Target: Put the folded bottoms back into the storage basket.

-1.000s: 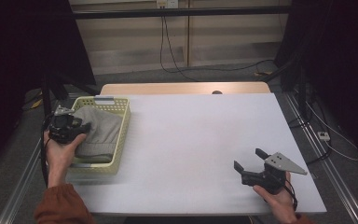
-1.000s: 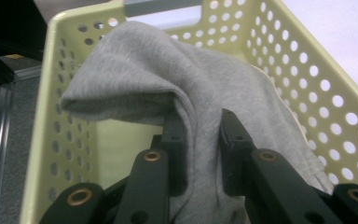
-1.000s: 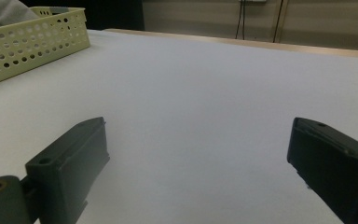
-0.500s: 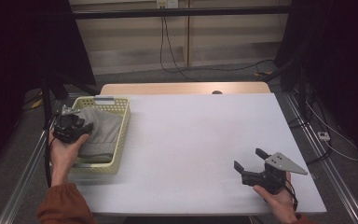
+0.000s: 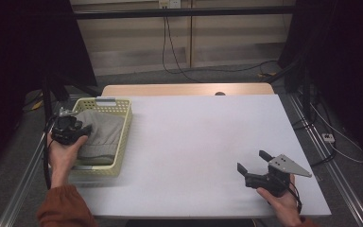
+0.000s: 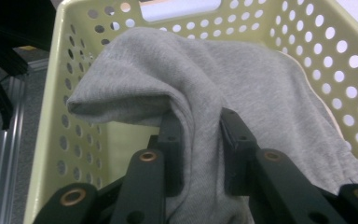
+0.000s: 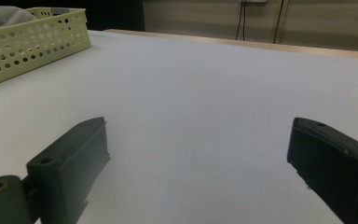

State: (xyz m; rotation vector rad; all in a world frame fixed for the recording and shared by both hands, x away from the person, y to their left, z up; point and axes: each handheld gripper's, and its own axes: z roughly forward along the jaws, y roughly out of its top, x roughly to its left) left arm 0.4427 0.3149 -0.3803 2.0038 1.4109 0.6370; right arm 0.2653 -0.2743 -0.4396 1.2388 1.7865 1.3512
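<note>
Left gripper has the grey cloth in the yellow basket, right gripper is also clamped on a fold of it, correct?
Not quite. The left gripper does have the grey cloth between its jaws in the yellow basket. But the right gripper is open and holds nothing, out over the bare white table, as the right gripper view shows.

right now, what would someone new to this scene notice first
The pale yellow basket at the table's left edge stands out, with a grey garment heaped inside it. The left gripper has a fold of that garment between its jaws, which have just been opening a little. The right gripper rests open near the front right of the white table, well apart from the basket.
</note>
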